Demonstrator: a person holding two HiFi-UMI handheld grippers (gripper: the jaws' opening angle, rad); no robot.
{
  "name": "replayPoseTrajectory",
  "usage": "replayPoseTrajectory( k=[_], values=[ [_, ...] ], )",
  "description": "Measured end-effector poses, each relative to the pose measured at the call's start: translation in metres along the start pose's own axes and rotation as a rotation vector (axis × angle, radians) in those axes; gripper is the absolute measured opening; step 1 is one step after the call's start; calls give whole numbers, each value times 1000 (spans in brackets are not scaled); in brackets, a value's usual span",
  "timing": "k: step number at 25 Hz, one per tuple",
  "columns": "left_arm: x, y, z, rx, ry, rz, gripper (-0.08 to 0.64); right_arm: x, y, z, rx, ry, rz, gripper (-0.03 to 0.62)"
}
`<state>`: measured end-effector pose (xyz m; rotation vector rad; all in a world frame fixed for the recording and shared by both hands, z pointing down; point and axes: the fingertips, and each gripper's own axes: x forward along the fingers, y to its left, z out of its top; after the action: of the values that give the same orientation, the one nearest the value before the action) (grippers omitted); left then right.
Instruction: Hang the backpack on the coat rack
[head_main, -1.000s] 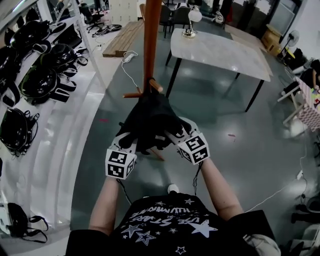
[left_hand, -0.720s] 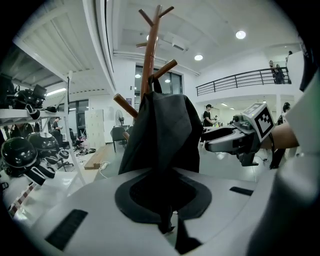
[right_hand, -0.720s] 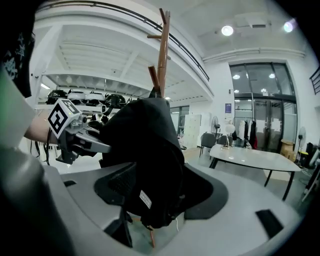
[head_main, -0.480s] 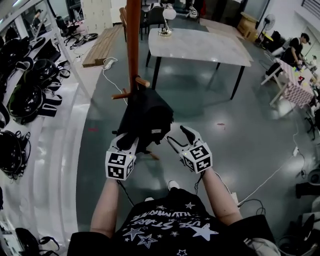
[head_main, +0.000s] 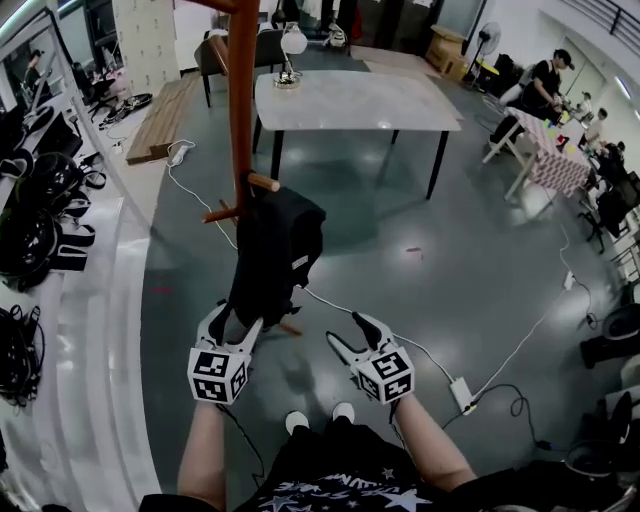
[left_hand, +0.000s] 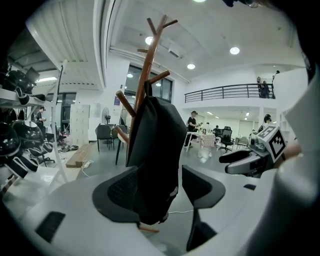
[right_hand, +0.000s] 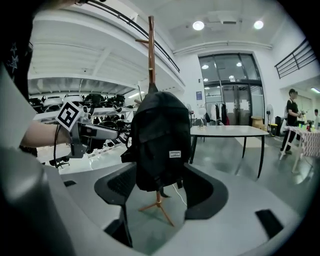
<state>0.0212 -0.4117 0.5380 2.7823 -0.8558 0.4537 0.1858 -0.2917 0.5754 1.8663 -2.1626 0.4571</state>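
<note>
Head view: backpack (head_main: 275, 255) hangs on coat rack (head_main: 241, 100), perhaps clearing floor (head_main: 450, 260).

My head camera looks steeply down from above and behind my left claw (head_main: 232, 322) and right claw (head_main: 346, 330). The left claw's camera faces along its jaws, right up against the backpack (left_hand: 160, 145). The right claw's camera sits farther back. All three views share the backpack and coat rack (head_main: 241, 100).

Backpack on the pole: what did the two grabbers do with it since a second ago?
The right gripper let go of the backpack and drew back toward the person, jaws apart. The left gripper has just been opening its jaws, and the backpack's bottom hangs between them. The backpack stays hung on a peg of the coat rack.
</note>
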Motion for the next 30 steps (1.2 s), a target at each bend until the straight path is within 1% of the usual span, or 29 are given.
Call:
replayPoseTrajectory(
  k=[3,7,11,14,16,19,22,25,27,30],
  values=[
    [-20,-13,-12,-17,0,-1,282,-13,15,-13,14,2,10,288],
    [-42,-40,-35,-41,8,-9,282,-26,18,-21,68,-29,14,219],
    [-69,-85,-54,-39,31,-18,282,-66,27,-27,103,-61,30,172],
    [-88,-110,-65,-31,38,-21,282,-96,40,-40,110,-69,38,100],
    [-104,-132,-66,-29,28,-23,282,-120,51,-49,101,-58,53,23],
    [-133,-169,-67,11,18,-25,282,-158,73,-60,67,-53,94,14],
    [-163,-204,-65,31,-5,-25,282,-196,93,-60,10,-70,124,12],
    [-192,-230,-66,29,-31,-1,270,-228,103,-52,-71,-107,101,12],
    [-211,-246,-69,17,-38,11,239,-248,105,-47,-103,-136,69,12],
    [-240,-268,-75,18,-40,22,166,-273,110,-46,-107,-157,59,12]
  ],
)
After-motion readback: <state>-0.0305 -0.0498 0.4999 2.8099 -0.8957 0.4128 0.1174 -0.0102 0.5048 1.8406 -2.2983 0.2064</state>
